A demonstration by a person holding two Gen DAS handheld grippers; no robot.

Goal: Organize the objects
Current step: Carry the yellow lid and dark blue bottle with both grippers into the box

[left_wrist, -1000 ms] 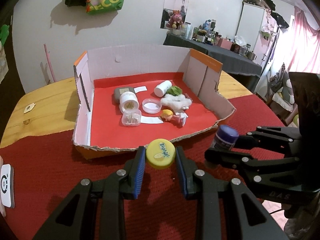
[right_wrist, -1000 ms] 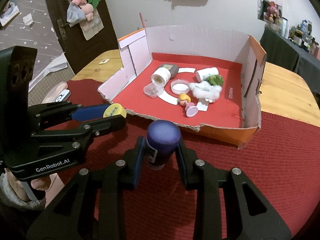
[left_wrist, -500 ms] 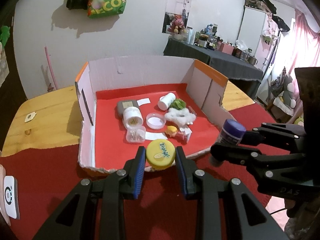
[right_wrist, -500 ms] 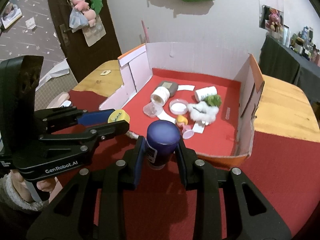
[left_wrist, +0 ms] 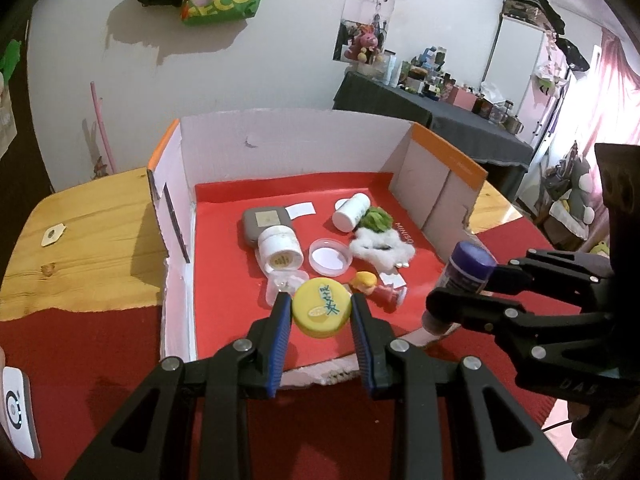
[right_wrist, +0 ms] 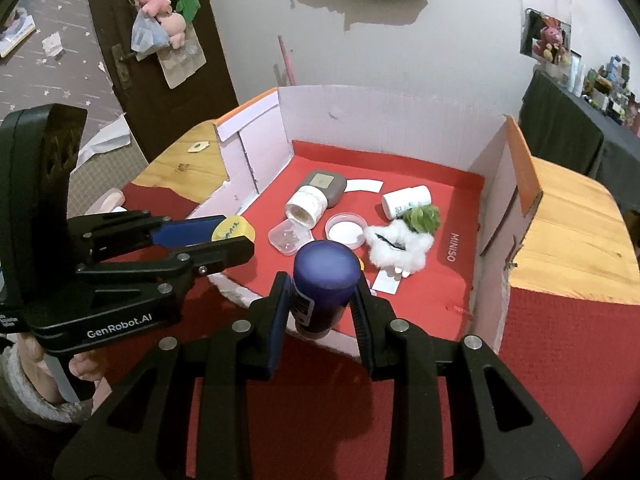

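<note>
My left gripper (left_wrist: 320, 312) is shut on a round yellow lid (left_wrist: 321, 307) and holds it over the front edge of the open cardboard box (left_wrist: 280, 148). My right gripper (right_wrist: 322, 292) is shut on a purple bottle (right_wrist: 324, 280), upright, above the box's torn front rim. In the left wrist view that purple bottle (left_wrist: 464, 276) and the right gripper (left_wrist: 460, 288) hang at the box's right front corner. In the right wrist view the left gripper (right_wrist: 236, 236) and the yellow lid (right_wrist: 233, 229) are at the left.
On the box's red floor lie a grey case (left_wrist: 266, 224), a white jar (left_wrist: 280, 249), a white bottle (left_wrist: 351, 213), a clear round dish (left_wrist: 330, 257), a cotton wad with a green plant (left_wrist: 380, 246) and a small figure (left_wrist: 376, 286). A wooden table (left_wrist: 88, 240) with a red cloth (left_wrist: 80, 352) lies under it.
Both grippers moved forward toward the box with their loads, from over the red cloth to above the box's front edge. Neither grip changed.
</note>
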